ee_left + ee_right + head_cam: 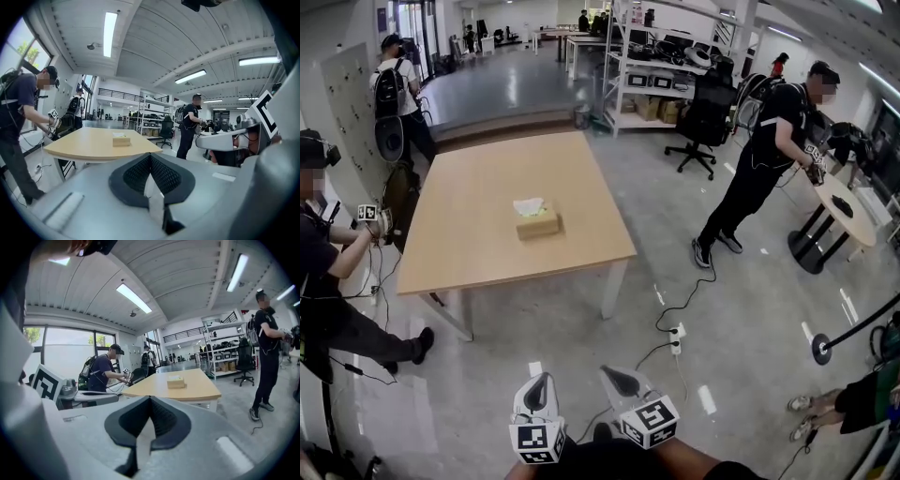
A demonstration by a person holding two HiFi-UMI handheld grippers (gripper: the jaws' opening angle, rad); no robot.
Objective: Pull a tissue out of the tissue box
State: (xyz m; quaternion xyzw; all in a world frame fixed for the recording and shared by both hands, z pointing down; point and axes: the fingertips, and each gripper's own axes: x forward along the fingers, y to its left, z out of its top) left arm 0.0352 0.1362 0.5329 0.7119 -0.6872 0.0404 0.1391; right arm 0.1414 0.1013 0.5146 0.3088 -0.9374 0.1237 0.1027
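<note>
A tan tissue box (538,225) with a white tissue (528,205) sticking out of its top stands near the middle of a light wooden table (478,178). Both grippers are held low, well short of the table, over the floor. The left gripper (545,379) and the right gripper (611,373) are side by side, both shut with nothing between the jaws. In the left gripper view the gripper (150,157) points toward the box (121,139) far ahead. In the right gripper view the gripper (150,400) also faces the distant box (176,382).
A person (323,272) with grippers stands at the table's left edge, another person (396,94) at the back left. A third person (769,155) stands right of the table near a round table (851,211). An office chair (703,122), shelves (661,66) and a floor cable with socket strip (677,339) are nearby.
</note>
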